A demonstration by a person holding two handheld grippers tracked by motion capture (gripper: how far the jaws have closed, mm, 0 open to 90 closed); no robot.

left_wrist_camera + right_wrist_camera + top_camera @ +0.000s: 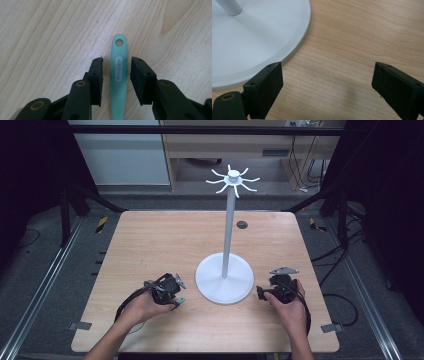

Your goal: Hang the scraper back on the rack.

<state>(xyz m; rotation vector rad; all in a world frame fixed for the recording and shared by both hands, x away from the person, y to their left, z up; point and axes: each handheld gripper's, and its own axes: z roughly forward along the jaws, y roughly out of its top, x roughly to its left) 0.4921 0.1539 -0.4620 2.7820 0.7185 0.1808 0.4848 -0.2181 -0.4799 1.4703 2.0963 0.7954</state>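
A teal handle [118, 75] with a hole at its far end and pale lettering lies flat on the wooden table [50, 37]. My left gripper [117, 61] is open, one jaw on each side of the handle with a small gap on both sides. In the high view the left gripper [174, 298] sits left of the stand's base, and the teal handle's tip [180, 301] pokes out beneath it. My right gripper [328, 67] is wide open over bare wood, nothing between its jaws, just beside the base's rim. In the high view the right gripper [263, 292] rests right of the base.
A white stand rises mid-table, with a round base [210, 282], a thin pole [227, 235] and a crown of curved hooks [233, 181]. The base rim [297, 47] lies close to my right gripper's left jaw. A dark round grommet [242, 224] sits far back on the table.
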